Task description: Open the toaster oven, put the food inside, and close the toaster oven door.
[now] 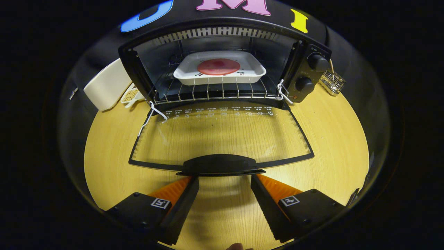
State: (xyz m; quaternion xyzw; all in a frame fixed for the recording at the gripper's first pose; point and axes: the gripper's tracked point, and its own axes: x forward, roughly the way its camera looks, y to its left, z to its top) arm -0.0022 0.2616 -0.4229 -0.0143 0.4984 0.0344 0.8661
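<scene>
so the food [218, 66] is already in, a flat pinkish-red slice on a white dish [220, 71] with rounded corners, sitting on the wire rack [208, 92] inside the oven [222, 66]. the door [222, 139] is folded down flat over the table [329, 139], so my read is the only step left is closing it.

the gripper [224, 180] is spread wide and holding nothing, its fingers [267, 201] just short of the door handle [220, 164], one off each end of it.

for the close i'd get under or behind that handle and swing up along the hinge arc, not shove straight forward. the handle is smooth curved black plastic, so it could slip off the ribbed pads. the door is clear glass with a dotted black border, you can see the wood grain right through it. white cord [152, 114] hangs at the left hinge, worth watching it doesn't get pinched.
</scene>
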